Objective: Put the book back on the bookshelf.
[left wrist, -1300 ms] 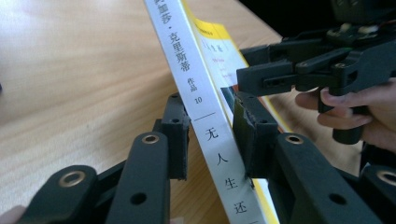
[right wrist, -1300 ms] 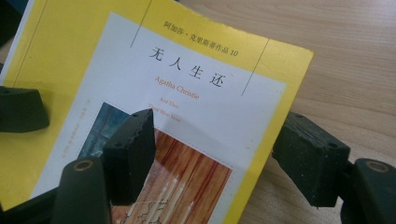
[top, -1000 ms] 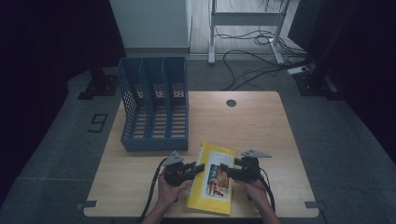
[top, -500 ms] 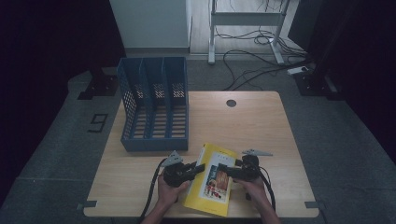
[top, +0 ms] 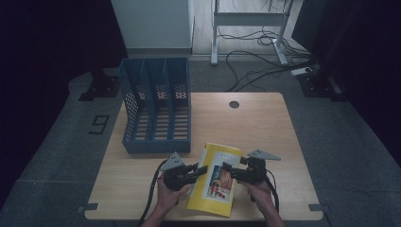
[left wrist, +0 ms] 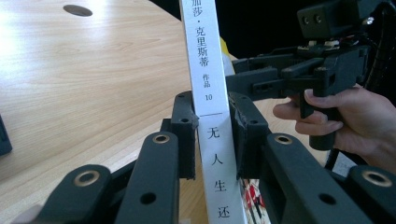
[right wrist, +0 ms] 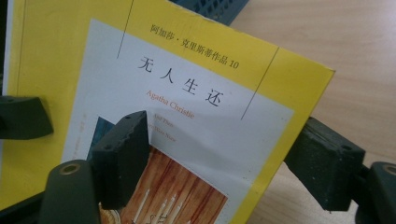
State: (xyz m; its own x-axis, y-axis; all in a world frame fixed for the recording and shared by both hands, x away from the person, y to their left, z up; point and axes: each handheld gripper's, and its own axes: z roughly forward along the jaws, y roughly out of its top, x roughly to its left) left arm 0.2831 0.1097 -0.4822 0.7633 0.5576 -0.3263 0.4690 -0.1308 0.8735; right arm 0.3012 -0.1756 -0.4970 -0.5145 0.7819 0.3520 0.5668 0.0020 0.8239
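the yellow paperback (top: 217, 177) lies at the table's (top: 265, 123) near edge, its bottom edge past the rim, between two grippers. at left, the left gripper (top: 201, 170) pinches its white spine (left wrist: 208, 70), pads pressed to both sides; the left gripper view alone shows this, the book's lower end cut off. the right gripper (right wrist: 224, 158) stands spread, one pad over the cover, one off its edge; they have just been narrowing. one blue three-slot file rack (top: 156, 106) stands behind.
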